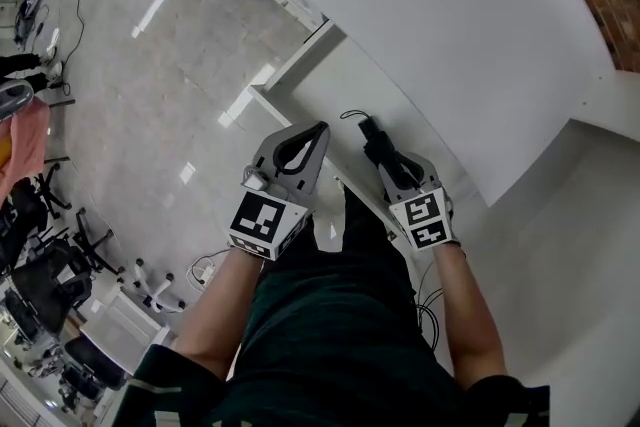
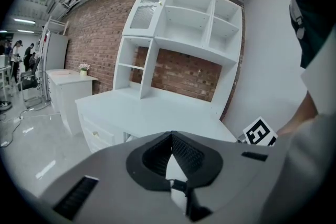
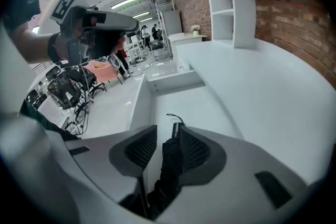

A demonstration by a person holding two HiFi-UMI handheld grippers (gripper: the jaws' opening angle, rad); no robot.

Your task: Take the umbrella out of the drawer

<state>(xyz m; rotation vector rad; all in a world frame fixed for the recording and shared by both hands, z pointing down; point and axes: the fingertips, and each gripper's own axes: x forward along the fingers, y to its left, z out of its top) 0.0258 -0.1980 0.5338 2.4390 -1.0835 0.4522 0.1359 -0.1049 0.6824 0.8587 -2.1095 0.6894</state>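
Partly hidden, the black folded umbrella (image 3: 169, 165) shows only its handle end and wrist loop; its rear runs under the right claw (image 3: 167, 132), and the person's body cuts off the near end of the open drawer (image 1: 340, 80). It lies in that drawer below the tabletop (image 1: 430, 5), pointing to 12 o'clock between the released jaws and against the 3 o'clock pad. At 9 o'clock, the left claw (image 1: 322, 129) is clenched and empty.

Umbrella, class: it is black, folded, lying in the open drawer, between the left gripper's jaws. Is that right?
No: the umbrella is between the jaws of the right gripper, not those of the left gripper, as the right gripper view shows. Black, folded and in the open drawer all stand.
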